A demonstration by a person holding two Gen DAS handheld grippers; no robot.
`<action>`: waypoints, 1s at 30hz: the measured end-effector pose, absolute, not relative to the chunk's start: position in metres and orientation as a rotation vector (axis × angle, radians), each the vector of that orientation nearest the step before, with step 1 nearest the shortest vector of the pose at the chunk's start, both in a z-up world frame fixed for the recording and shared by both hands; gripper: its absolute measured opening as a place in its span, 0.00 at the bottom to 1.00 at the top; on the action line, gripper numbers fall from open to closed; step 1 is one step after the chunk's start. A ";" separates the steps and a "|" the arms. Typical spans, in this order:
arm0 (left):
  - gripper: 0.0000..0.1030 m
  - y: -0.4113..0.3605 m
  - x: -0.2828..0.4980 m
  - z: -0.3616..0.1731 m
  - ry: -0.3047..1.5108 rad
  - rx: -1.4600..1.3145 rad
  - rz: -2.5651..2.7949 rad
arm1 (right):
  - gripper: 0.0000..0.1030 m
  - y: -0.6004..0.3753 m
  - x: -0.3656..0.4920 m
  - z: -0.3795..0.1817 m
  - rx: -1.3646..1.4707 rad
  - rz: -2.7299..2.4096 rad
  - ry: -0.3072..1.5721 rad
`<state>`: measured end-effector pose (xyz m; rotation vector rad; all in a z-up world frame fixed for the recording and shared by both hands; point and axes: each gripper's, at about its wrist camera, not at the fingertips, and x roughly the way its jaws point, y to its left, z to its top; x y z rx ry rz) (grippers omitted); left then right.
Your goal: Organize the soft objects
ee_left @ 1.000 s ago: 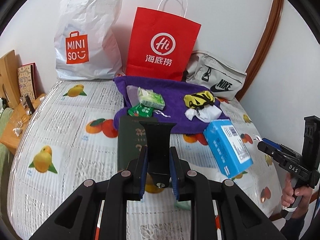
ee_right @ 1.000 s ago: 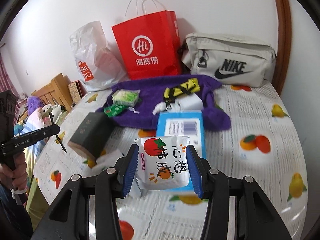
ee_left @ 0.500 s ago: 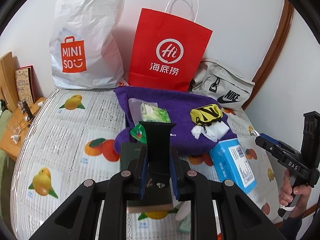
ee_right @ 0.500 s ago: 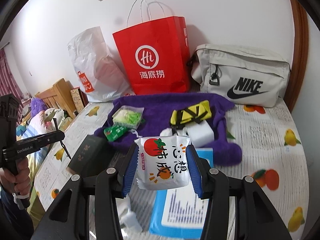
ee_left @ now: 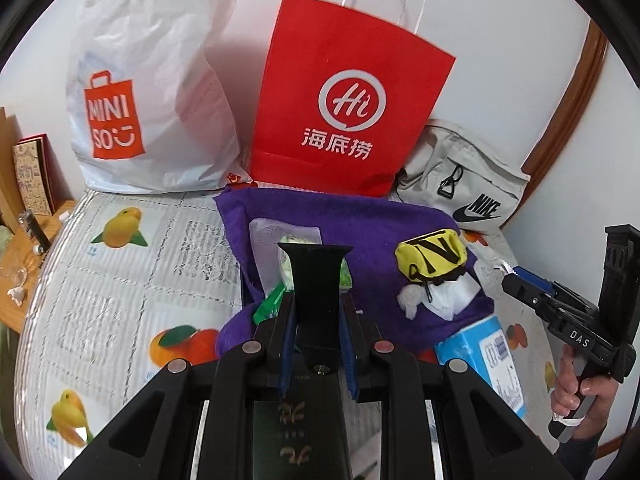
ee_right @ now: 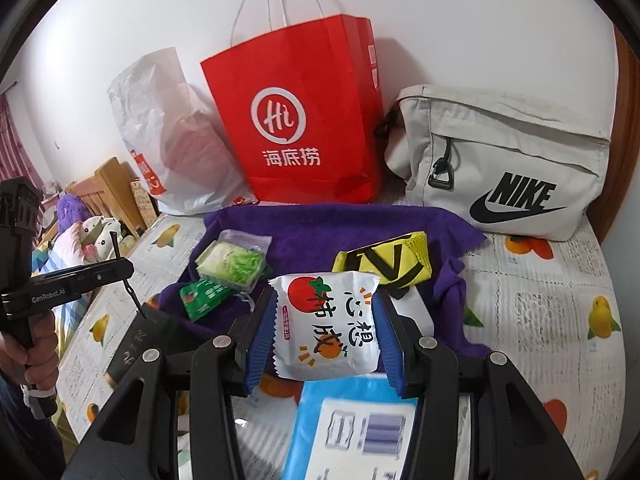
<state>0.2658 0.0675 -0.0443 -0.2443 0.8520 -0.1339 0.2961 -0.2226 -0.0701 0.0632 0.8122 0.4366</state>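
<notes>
My left gripper is shut on a thin flat black piece that stands up between its blue pads. It hovers over a dark green box, at the near edge of a purple towel. My right gripper is shut on a white snack packet printed with red fruit, held above a blue box. On the towel lie a yellow pouch, a green-and-white packet and a small green sachet.
Against the wall behind the towel stand a white Miniso bag, a red paper bag and a grey Nike bag. All rest on a fruit-print bedcover. A wooden headboard is at the left.
Both grippers have moved forward over the bed toward the purple towel and the bags, which look larger now. Each keeps the same hold as before.
</notes>
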 end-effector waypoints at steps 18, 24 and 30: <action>0.19 0.070 0.331 -0.090 0.958 -0.250 -0.115 | 0.47 -0.217 0.358 -0.114 0.043 0.385 0.918; 0.19 0.068 0.345 -0.104 0.990 -0.265 -0.107 | 0.47 -0.213 0.370 -0.122 0.028 0.381 0.950; 0.20 0.063 0.353 -0.107 1.002 -0.257 -0.110 | 0.50 -0.210 0.376 -0.123 0.003 0.377 0.949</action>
